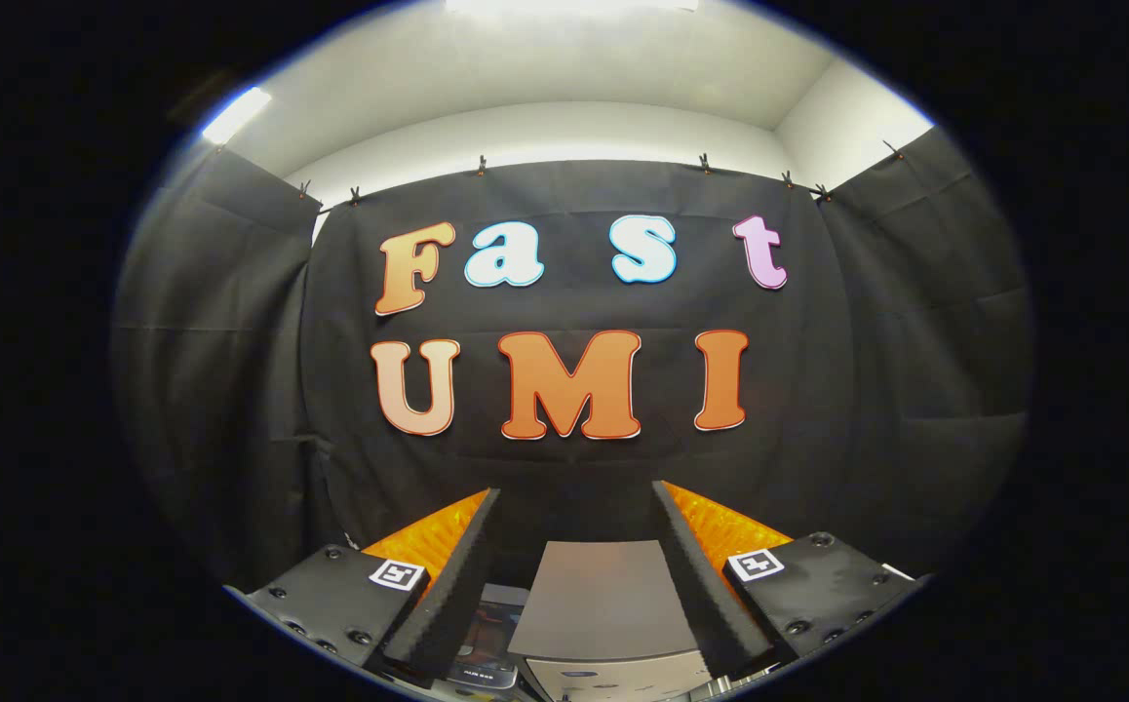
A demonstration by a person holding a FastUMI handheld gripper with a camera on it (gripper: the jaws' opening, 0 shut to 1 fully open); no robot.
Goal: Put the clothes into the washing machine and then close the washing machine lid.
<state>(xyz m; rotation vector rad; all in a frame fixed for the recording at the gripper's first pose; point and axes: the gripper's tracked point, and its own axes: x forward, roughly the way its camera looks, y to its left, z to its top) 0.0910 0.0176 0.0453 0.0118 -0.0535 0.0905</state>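
Gripper (576,507) is held with its fingers (447,595) spread wide apart; nothing is clamped between them and no contact with anything is seen. Each finger body carries a square marker tag (397,574) near its inner edge.

Washing machine (603,624) is seen low between the fingers, just ahead of and below them. Its grey lid (596,595) is seen as a flat panel sloping away; whether it is fully shut or raised cannot be told from this angle. A lighter front strip of the machine is seen just under the lid, with small markings too small to make out.

A dark object with a glossy surface (488,634) is seen beside the machine, partly covered by the left finger; it cannot be identified.

Clothes cannot be made out near the machine or the fingers.

Beyond the fingertips, the booth's black cloth wall (574,468) is hung across the back, clipped along a line at its top edge by small clips (481,166). Side cloth panels (214,370) are hung at both sides. Above the cloth, a white room wall (545,127) and ceiling are seen, with a bright light strip (235,114) at the upper left.
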